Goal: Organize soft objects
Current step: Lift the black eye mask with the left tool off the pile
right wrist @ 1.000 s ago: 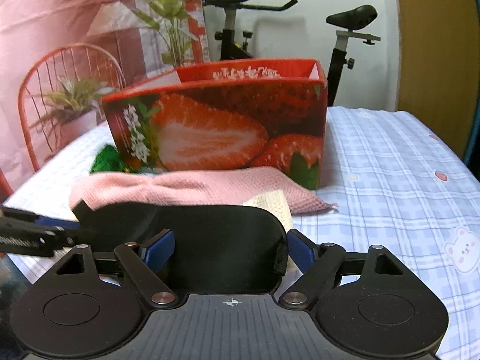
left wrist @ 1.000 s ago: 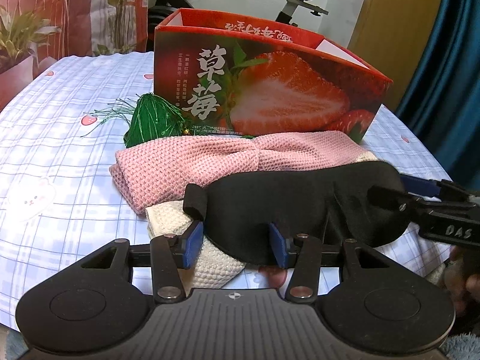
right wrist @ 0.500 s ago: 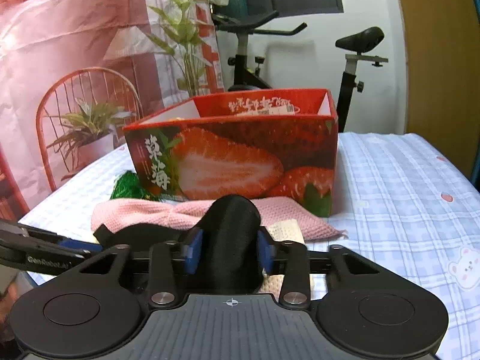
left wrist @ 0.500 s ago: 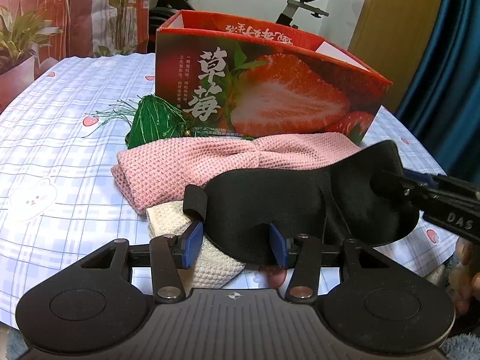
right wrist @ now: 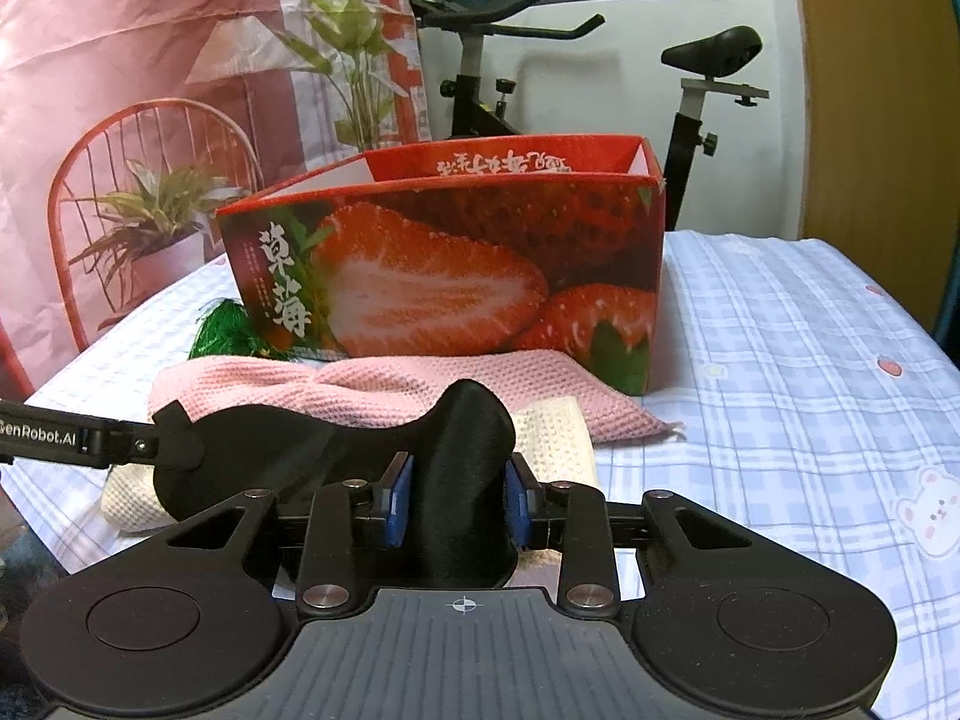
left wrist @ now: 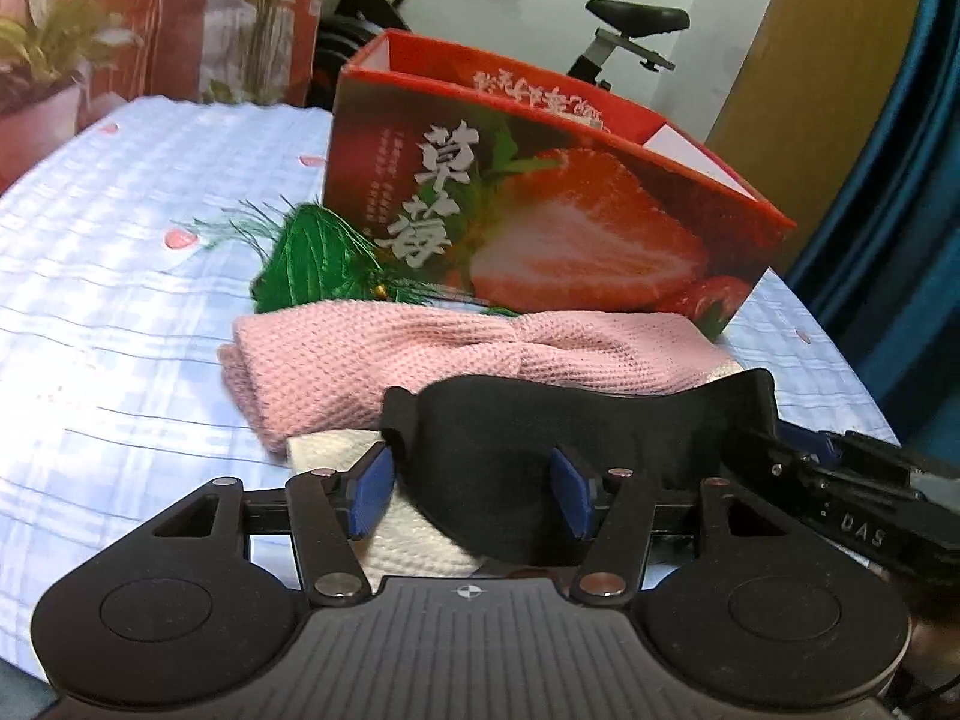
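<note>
1. Since a second ago the right gripper (right wrist: 459, 501) has closed from a wide stance onto the black eye mask (right wrist: 336, 462), bunching one end into a raised hump; the left gripper (left wrist: 474, 495) has spread its jaws a little wider.

2. Left wrist view: one black eye mask (left wrist: 540, 450) lies across one cream knitted cloth (left wrist: 414, 546) and in front of one pink knitted headband (left wrist: 420, 354); the left gripper's jaws are opening, with the mask's left half between the two blue pads (left wrist: 372, 495) but a gap showing at each side; the right gripper (left wrist: 774, 456) comes in from the right edge at the mask's far end.

3. Same view: one green tasselled ornament (left wrist: 312, 258) sits behind the headband, beside one red strawberry box (left wrist: 540, 210); all rest on a blue checked tablecloth (left wrist: 120, 300).

4. Right wrist view: the right gripper's two blue pads (right wrist: 399, 501) squeeze the mask's end into a narrow upright fold; the mask is matte black, padded, with a strap loop at its left tip, where the left gripper (right wrist: 144, 441) reaches in.

5. Same view: one pink headband (right wrist: 420, 384), one cream cloth (right wrist: 552, 438), one green ornament (right wrist: 225, 330) and one strawberry box (right wrist: 456, 276), open at the top, stand behind the mask.
</note>
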The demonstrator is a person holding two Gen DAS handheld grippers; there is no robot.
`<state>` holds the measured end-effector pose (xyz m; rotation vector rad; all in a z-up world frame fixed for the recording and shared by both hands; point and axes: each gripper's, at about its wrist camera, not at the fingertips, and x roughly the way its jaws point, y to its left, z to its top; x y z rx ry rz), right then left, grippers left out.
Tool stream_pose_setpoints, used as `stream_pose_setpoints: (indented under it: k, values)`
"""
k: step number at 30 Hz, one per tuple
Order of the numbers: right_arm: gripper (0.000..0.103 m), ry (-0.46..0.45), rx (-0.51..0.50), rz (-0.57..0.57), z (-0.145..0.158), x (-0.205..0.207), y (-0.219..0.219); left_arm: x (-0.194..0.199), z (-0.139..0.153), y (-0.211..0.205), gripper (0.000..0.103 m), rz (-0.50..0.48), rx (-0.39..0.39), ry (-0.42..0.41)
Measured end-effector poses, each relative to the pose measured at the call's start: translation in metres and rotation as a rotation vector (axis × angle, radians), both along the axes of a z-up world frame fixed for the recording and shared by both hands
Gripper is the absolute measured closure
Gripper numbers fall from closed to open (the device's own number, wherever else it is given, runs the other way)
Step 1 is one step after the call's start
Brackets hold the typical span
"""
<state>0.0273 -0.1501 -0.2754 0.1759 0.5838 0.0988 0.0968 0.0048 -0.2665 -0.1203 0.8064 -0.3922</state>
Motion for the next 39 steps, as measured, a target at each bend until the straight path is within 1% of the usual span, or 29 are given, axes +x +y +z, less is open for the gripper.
stream_pose_setpoints:
  k: [3,7,8,10,11,12,14,19,22,24,27,30,35,39]
  values:
    - [0.074,0.006,-0.002,0.001,-0.002,0.001,0.0,0.005,-0.005,0.0,0.039,0.006,-0.008,0.004]
    - [0.073,0.015,-0.007,0.002,-0.004,0.002,0.0,0.01,-0.006,-0.007,0.038,-0.026,0.02,0.004]
    - [0.073,0.016,-0.008,0.002,-0.004,0.003,0.0,0.008,-0.006,-0.007,0.039,-0.027,0.015,0.002]
    - [0.073,0.015,-0.007,0.001,-0.003,0.003,0.0,0.004,-0.004,-0.005,0.042,-0.038,-0.012,-0.01]
    - [0.073,0.012,-0.003,0.001,-0.003,0.002,0.0,0.001,-0.001,-0.004,0.046,-0.042,-0.019,-0.024]
    - [0.073,0.009,0.0,0.001,-0.003,0.002,-0.001,-0.003,0.001,-0.004,0.049,-0.044,-0.017,-0.042]
    - [0.073,0.0,0.004,0.0,-0.001,0.001,-0.001,-0.01,0.007,-0.003,0.053,-0.047,-0.015,-0.074]
    - [0.074,-0.036,-0.002,0.015,0.006,-0.003,0.003,-0.022,0.017,-0.004,0.056,-0.067,-0.029,-0.12]
    - [0.074,-0.044,0.022,0.022,0.009,-0.005,0.002,-0.024,0.016,-0.004,0.057,-0.08,-0.038,-0.121]
    - [0.074,-0.042,0.044,0.018,0.01,-0.005,0.0,-0.023,0.014,-0.003,0.061,-0.076,-0.037,-0.113]
    - [0.074,-0.048,0.05,0.018,0.011,-0.006,-0.001,-0.023,0.012,-0.001,0.067,-0.065,-0.039,-0.108]
    - [0.074,-0.065,0.052,0.025,0.015,-0.009,0.001,-0.024,0.013,-0.001,0.07,-0.059,-0.022,-0.114]
    - [0.074,-0.077,0.067,0.025,0.017,-0.011,0.0,-0.024,0.012,0.002,0.074,-0.047,-0.015,-0.112]
    - [0.073,-0.071,0.095,0.01,0.017,-0.01,-0.005,-0.022,0.011,0.003,0.074,-0.042,-0.014,-0.105]
